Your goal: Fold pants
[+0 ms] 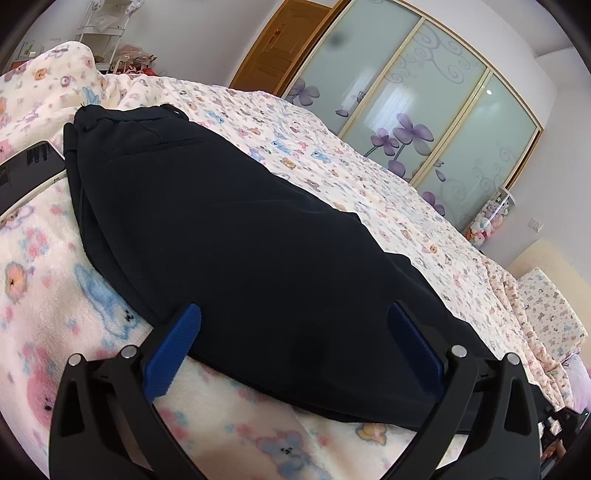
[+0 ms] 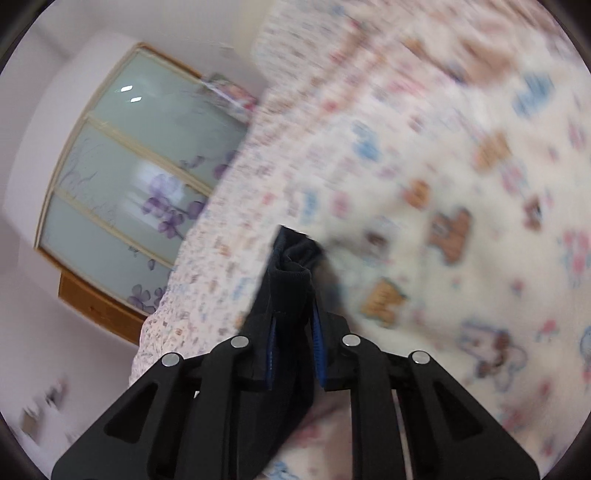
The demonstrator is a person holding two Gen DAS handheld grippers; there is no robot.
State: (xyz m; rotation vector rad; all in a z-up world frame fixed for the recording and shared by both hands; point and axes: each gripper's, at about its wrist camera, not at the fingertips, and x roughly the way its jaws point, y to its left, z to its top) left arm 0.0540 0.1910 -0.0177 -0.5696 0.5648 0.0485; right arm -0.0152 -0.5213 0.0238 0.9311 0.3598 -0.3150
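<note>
Dark navy pants (image 1: 229, 229) lie folded lengthwise on a bed with a cartoon-animal blanket (image 1: 66, 295), waistband at the far left. My left gripper (image 1: 293, 321) is open, its blue pads (image 1: 173, 350) straddling the near part of the pants just above the fabric. In the right wrist view my right gripper (image 2: 293, 328) is shut on a bunched end of the pants (image 2: 291, 273), held above the blanket (image 2: 461, 184). That view is motion-blurred.
A dark tablet-like device (image 1: 26, 173) lies on the bed left of the waistband. A sliding wardrobe with flower-print glass doors (image 1: 417, 99) stands beyond the bed. A white shelf rack (image 1: 107, 29) stands at the far left.
</note>
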